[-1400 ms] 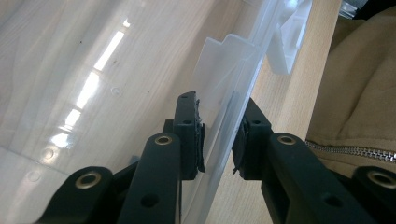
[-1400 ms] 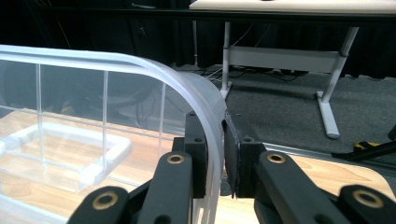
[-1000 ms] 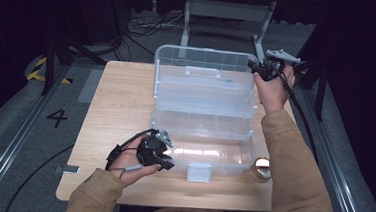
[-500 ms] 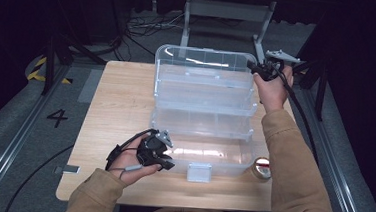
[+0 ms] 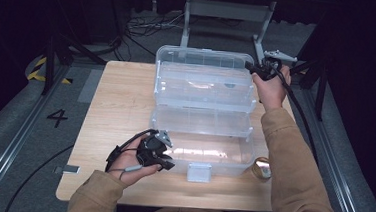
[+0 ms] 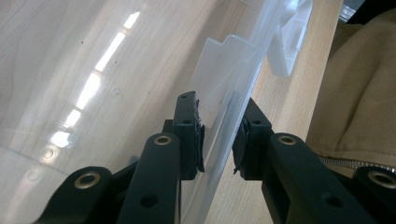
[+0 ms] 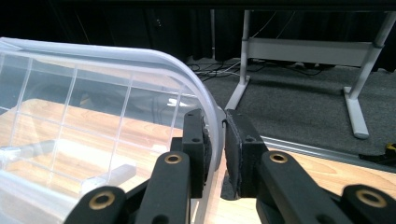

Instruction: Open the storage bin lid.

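A clear plastic storage box (image 5: 202,117) stands open in the middle of the wooden table (image 5: 121,106), nearer the right edge than the left. It is see-through all over: a deep base toward the near edge, a divided tray stepped above it, and a ribbed lid (image 5: 204,62) standing up toward the far edge. A cloudy white latch (image 5: 199,172) hangs at the middle of the base's front wall.

The left gripper (image 5: 164,160) sits at the base's near-left corner; in the left gripper view its jaws straddle the clear front wall (image 6: 233,121), one pad on each side, close to it but whether they press on it cannot be told. The right gripper (image 5: 253,69) is at the lid's far-right corner, and the right gripper view shows its jaws pinching the lid's curved rim (image 7: 212,116).

A small roll of tape (image 5: 261,169) lies just beside the base's near-right corner. A "4" (image 5: 57,117) is marked on the floor left of the table.

The left part of the table is bare wood, and a strip lies open along the near edge.
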### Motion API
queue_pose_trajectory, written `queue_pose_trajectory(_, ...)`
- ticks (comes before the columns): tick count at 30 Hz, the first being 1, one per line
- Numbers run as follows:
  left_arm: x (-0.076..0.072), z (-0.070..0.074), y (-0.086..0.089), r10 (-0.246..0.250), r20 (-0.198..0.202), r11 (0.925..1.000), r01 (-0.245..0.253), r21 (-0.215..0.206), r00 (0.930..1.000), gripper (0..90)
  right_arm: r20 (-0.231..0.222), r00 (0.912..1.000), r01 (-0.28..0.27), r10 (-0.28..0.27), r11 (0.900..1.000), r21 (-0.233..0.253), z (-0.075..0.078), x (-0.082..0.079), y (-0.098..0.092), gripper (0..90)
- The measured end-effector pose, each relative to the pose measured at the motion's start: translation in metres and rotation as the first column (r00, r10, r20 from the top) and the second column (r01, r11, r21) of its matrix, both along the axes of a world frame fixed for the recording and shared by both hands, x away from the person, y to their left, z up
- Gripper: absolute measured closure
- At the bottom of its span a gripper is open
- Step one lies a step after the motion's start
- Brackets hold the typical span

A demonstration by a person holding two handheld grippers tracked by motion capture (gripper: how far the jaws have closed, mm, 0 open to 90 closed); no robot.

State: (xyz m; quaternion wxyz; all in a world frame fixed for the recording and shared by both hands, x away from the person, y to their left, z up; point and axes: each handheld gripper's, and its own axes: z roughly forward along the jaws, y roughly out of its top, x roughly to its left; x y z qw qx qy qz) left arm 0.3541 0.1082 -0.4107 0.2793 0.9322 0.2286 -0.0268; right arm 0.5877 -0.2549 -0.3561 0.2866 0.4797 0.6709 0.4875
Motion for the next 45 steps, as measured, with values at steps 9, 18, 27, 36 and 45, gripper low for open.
queue_pose_trajectory(9, -0.001, 0.0, 0.0, 0.014, -0.007, 0.9999, -0.014, -0.009, 0.9999, 73.4, -0.028, 0.9996, -0.011, 0.011, 1.0, 0.013, -0.009, 0.008, -0.002, 79.3)
queue_pose_trajectory(18, -0.001, -0.001, 0.0, 0.02, -0.004, 0.9997, -0.02, -0.016, 0.9998, 73.1, -0.055, 0.9983, -0.016, 0.017, 1.0, 0.021, -0.019, 0.016, -0.003, 79.7)
queue_pose_trajectory(27, -0.001, -0.001, 0.001, 0.027, -0.006, 0.9994, -0.027, -0.022, 0.9996, 72.9, -0.104, 0.9942, -0.022, 0.026, 0.999, 0.039, -0.024, 0.022, -0.005, 82.5)
queue_pose_trajectory(36, -0.002, -0.001, 0.001, 0.027, -0.004, 0.9994, -0.028, -0.023, 0.9996, 72.8, -0.139, 0.9899, -0.015, 0.025, 0.997, 0.07, -0.036, 0.028, -0.008, 82.3)
queue_pose_trajectory(45, -0.001, -0.001, 0.001, 0.027, -0.004, 0.9994, -0.027, -0.023, 0.9996, 72.8, -0.164, 0.9862, -0.012, 0.021, 0.998, 0.056, -0.042, 0.031, -0.007, 81.6)
